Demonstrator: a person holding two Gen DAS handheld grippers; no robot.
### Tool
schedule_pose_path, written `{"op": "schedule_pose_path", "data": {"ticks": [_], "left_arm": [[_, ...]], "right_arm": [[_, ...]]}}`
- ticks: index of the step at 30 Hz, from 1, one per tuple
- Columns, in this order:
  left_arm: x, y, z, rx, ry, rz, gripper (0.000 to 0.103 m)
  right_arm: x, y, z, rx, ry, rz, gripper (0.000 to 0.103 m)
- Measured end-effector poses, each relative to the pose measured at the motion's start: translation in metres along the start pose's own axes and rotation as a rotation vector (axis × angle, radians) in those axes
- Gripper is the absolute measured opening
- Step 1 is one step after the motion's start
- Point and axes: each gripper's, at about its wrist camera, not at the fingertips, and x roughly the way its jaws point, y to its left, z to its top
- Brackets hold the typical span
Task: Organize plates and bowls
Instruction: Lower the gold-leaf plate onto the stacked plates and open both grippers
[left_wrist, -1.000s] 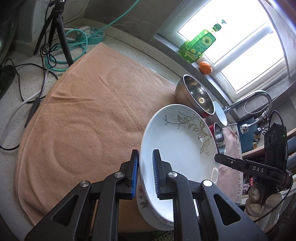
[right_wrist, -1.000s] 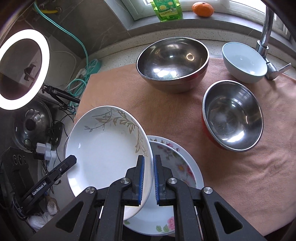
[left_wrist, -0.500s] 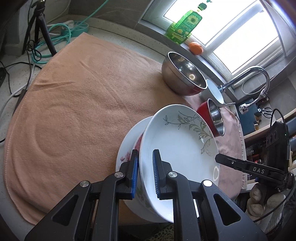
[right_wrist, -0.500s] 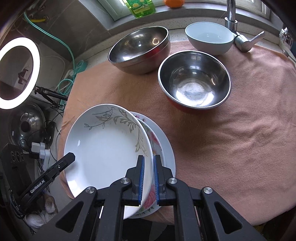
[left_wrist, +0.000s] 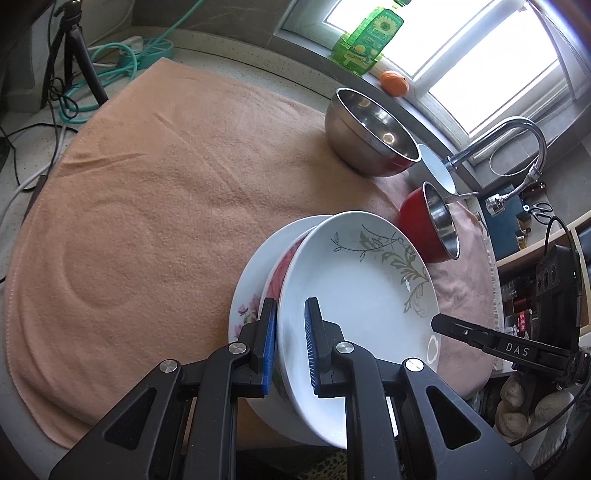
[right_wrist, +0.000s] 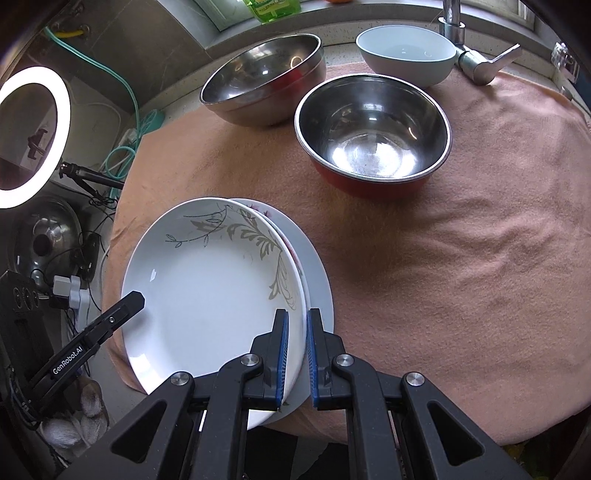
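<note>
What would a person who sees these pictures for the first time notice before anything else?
First, the white plate with a grey leaf pattern, held tilted at the near edge of the peach towel by both the left hand-held gripper and the right hand-held gripper, just over a floral plate. Behind it stand two steel bowls, the red-sided bowl and a larger steel bowl.

Both wrist cams look steeply down, close; both see leaf-patterned plate (left_wrist: 362, 295) (right_wrist: 214, 291), opp. sides.
</note>
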Motion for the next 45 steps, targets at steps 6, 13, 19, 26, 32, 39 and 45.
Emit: {"op": "schedule_pose_path", "data": {"ticks": [6,13,19,26,32,39,45], "left_arm": [[0.004,0.001,-0.001,0.003,0.006,0.011,0.013],[0.003,-0.001,-0.002,0.02,0.003,0.023,0.013],[0.003,-0.003,-0.002,0.032,0.002,0.033,0.013],[0.003,-0.005,-0.002,0.045,-0.001,0.048,0.013],[-0.002,-0.004,0.0,0.054,-0.02,0.056,0.013],[-0.007,-0.004,0.001,0.047,-0.029,0.053,0.013],[-0.012,-0.003,0.0,0.041,-0.038,0.049,0.013]], "right_arm": [[0.0,-0.001,-0.001,0.002,0.004,0.007,0.009],[0.001,0.001,-0.001,-0.006,0.004,0.005,0.009],[0.001,0.002,-0.002,-0.01,0.002,0.006,0.009],[0.002,0.002,-0.004,-0.017,0.003,0.009,0.009],[0.002,0.003,-0.003,-0.035,-0.006,0.001,0.009],[-0.001,0.004,-0.005,-0.038,-0.021,0.001,0.009],[-0.01,-0.002,-0.009,-0.021,-0.061,0.001,0.009]]}}
